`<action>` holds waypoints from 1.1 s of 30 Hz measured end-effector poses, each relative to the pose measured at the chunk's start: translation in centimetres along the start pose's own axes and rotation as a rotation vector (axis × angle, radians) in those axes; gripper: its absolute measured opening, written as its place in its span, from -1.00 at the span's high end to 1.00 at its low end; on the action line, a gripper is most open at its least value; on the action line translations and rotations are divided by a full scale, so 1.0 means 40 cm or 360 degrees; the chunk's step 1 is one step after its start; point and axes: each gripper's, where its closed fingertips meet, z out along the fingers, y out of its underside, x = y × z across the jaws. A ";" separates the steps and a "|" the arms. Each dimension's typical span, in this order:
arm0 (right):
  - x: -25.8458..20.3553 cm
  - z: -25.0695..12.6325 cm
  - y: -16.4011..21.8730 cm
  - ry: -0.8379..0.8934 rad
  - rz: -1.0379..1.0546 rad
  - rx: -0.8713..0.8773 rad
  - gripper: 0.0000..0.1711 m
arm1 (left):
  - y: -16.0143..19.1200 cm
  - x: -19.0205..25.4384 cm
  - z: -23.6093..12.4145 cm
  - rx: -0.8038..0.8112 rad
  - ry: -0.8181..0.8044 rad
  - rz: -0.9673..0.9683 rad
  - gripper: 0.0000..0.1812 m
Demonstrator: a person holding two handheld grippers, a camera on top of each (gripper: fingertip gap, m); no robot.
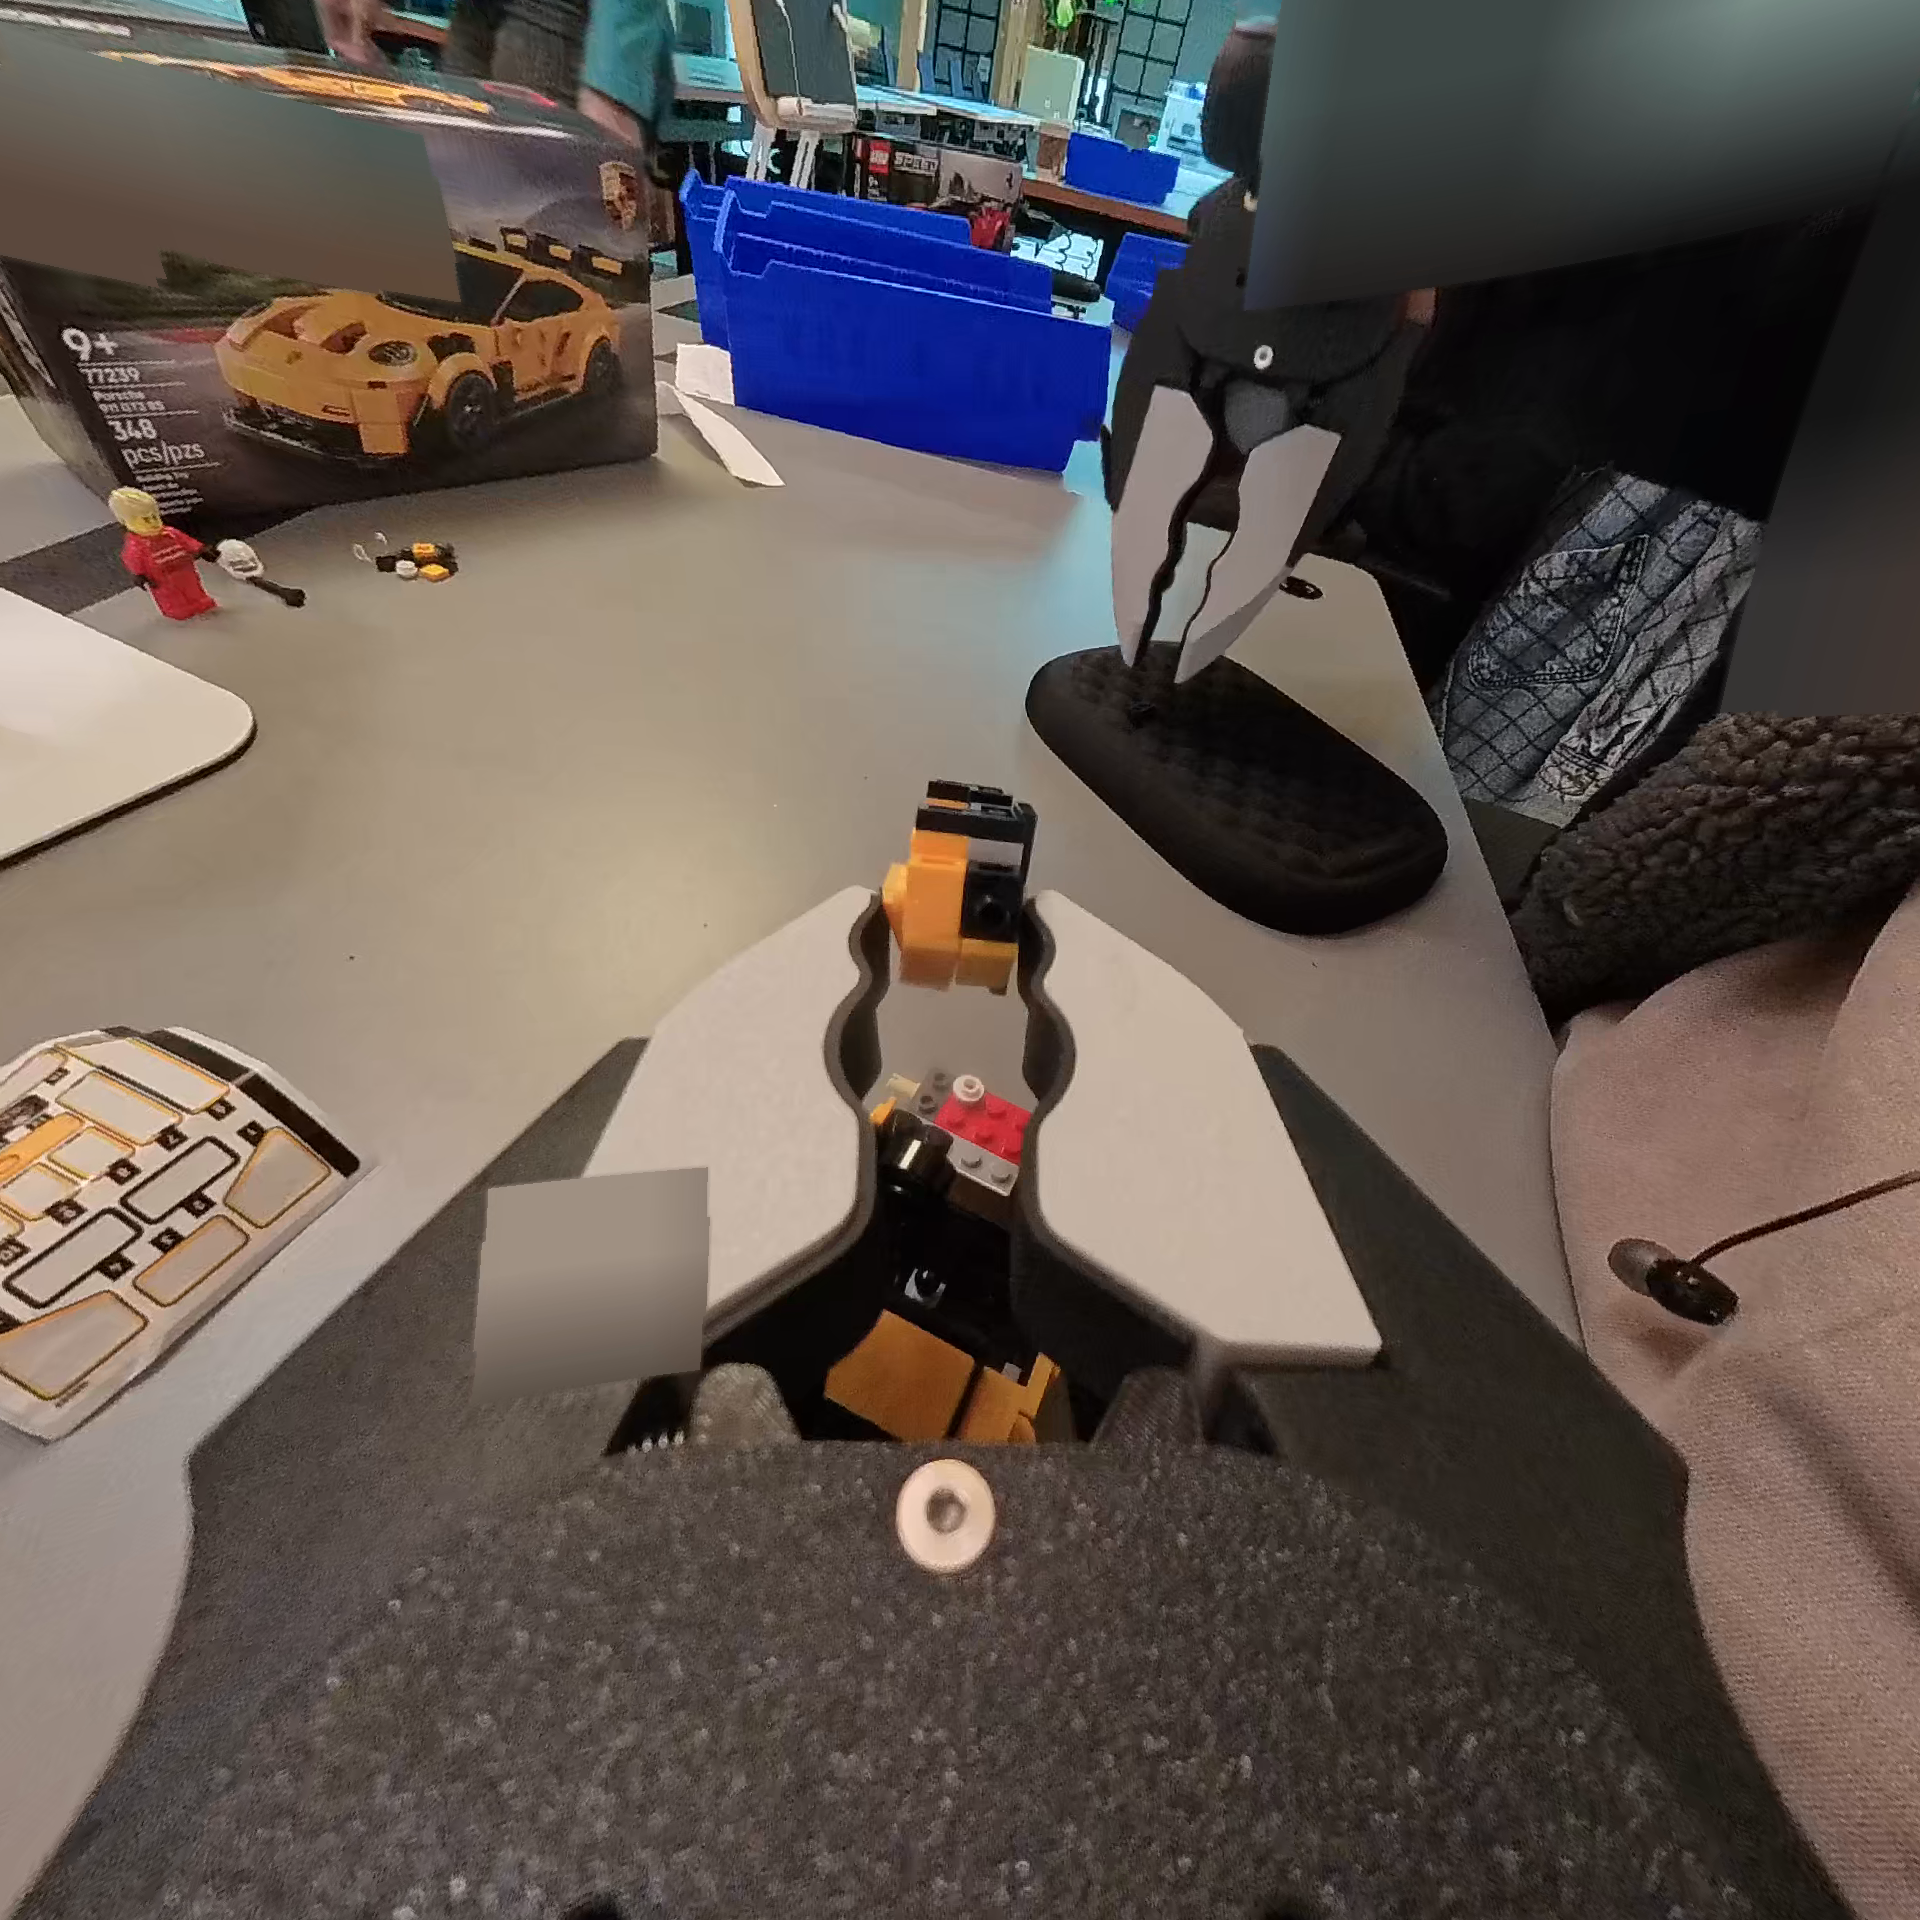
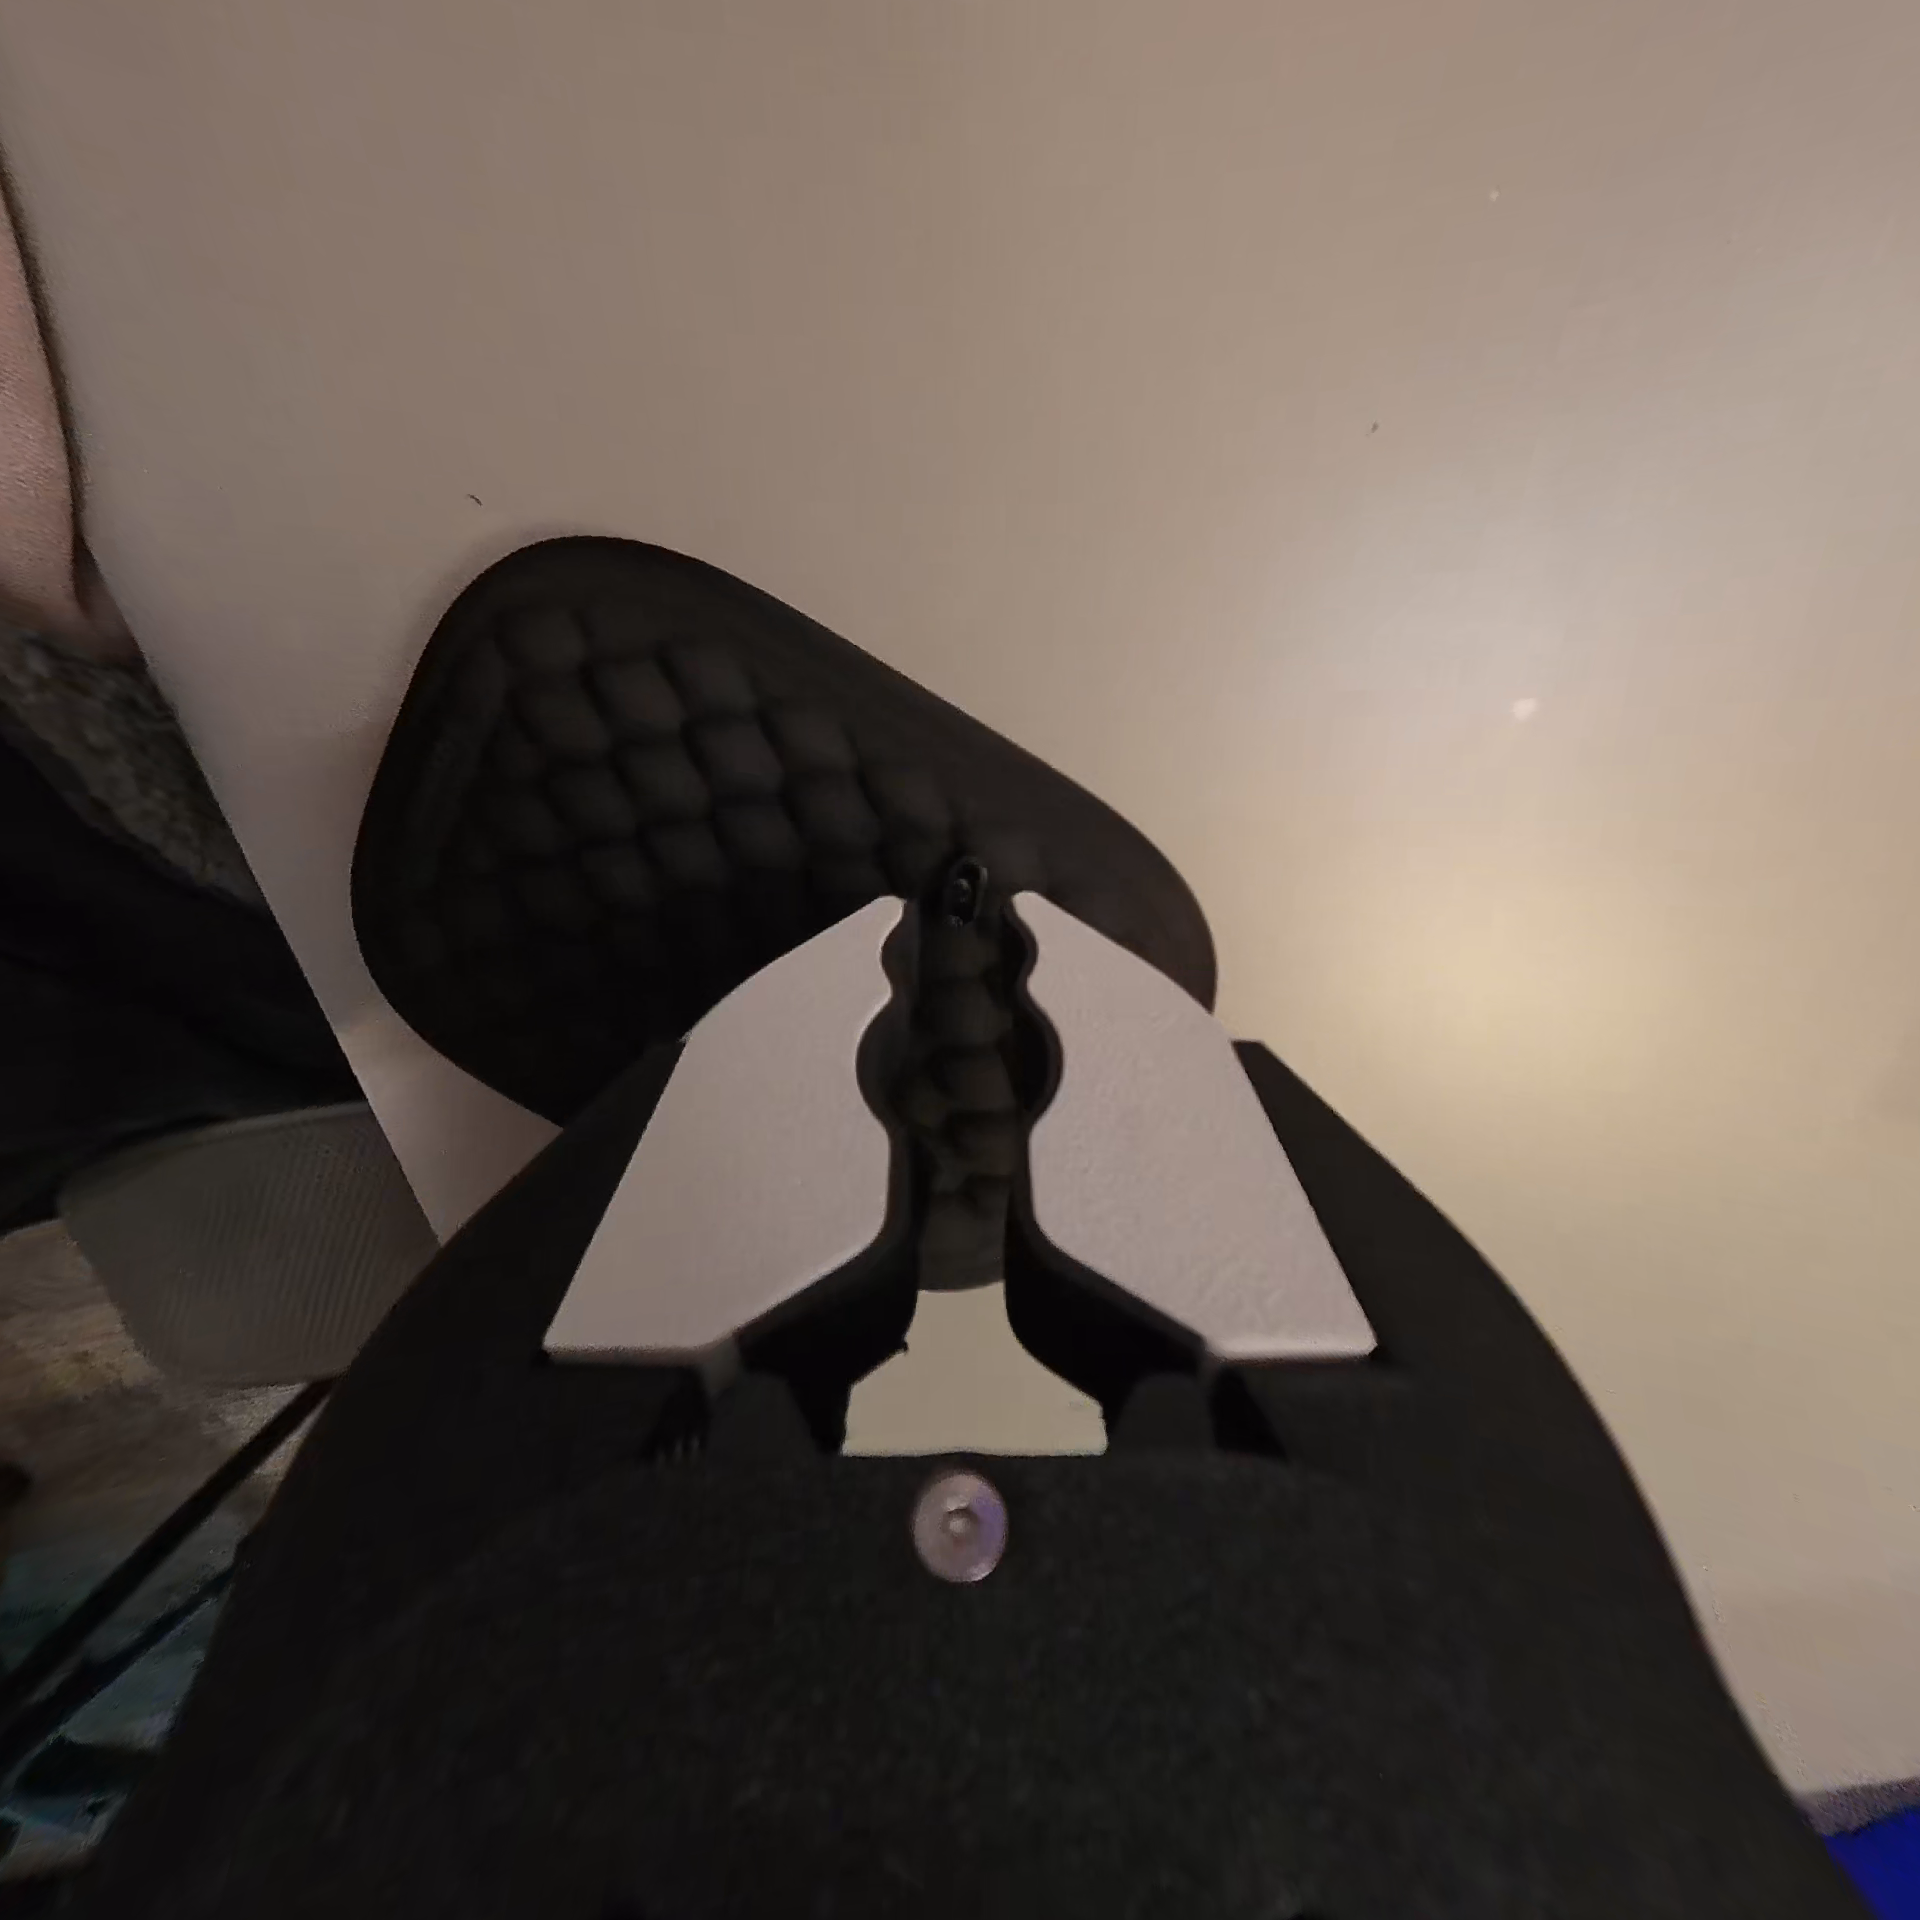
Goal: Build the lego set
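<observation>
Left wrist view: the left gripper [image 1: 956,935] is clenched on a small orange-and-black sub-assembly [image 1: 961,894], held just above the grey table [image 1: 623,748] near its right edge; below the jaws lies the partly built car chassis [image 1: 956,1164], with red and grey plates showing. Toward the right edge, the right gripper [image 1: 1169,649] has its tips down on a black textured pad [image 1: 1247,790]. Right wrist view: the right gripper [image 2: 961,914] is nearly closed around a tiny black piece [image 2: 964,891] lying on the pad [image 2: 644,769]; whether the piece is actually pinched cannot be told. Risks, as judged: black on black under dim light makes the tips likely to miss or flick the piece off the pad toward the nearby table edge; the pad's soft bumps could let it tilt and slip. The sub-assembly is held only at the fingertips, so a loosened squeeze would drop it onto the chassis. Farther off, toward the far left, stand a minifigure [image 1: 166,561], loose parts [image 1: 416,561] and the set's box [image 1: 343,343]; a sticker sheet [image 1: 135,1195] lies at the left.
</observation>
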 end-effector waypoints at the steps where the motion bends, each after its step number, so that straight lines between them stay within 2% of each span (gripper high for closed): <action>1: 0.001 0.007 0.004 0.0017 0.0017 0.0006 0.83 | 0.000 0.000 0.000 -0.0002 0.0001 0.0000 0.74; 9: -0.001 0.043 0.008 -0.0051 0.0122 0.0069 0.90 | 0.000 0.002 0.000 -0.0002 0.0003 0.0005 0.74; 14: -0.002 0.028 -0.018 -0.0029 0.0081 0.0121 0.90 | -0.004 0.005 -0.001 0.0012 0.0010 0.0017 0.74; 17: 0.016 -0.007 -0.092 0.0078 -0.0033 0.0229 0.91 | -0.010 0.011 -0.002 0.0033 0.0027 0.0035 0.74; 25: 0.013 -0.113 -0.392 0.0162 -0.0433 0.0544 0.91 | -0.019 0.023 -0.004 0.0063 0.0045 0.0070 0.74; 29: -0.023 -0.109 -0.506 0.0122 -0.0619 0.0561 0.91 | -0.025 0.023 -0.006 0.0082 0.0036 0.0091 0.74; 33: -0.065 -0.072 -0.552 0.0040 -0.0733 0.0507 0.91 | -0.031 0.022 -0.010 0.0102 0.0016 0.0110 0.74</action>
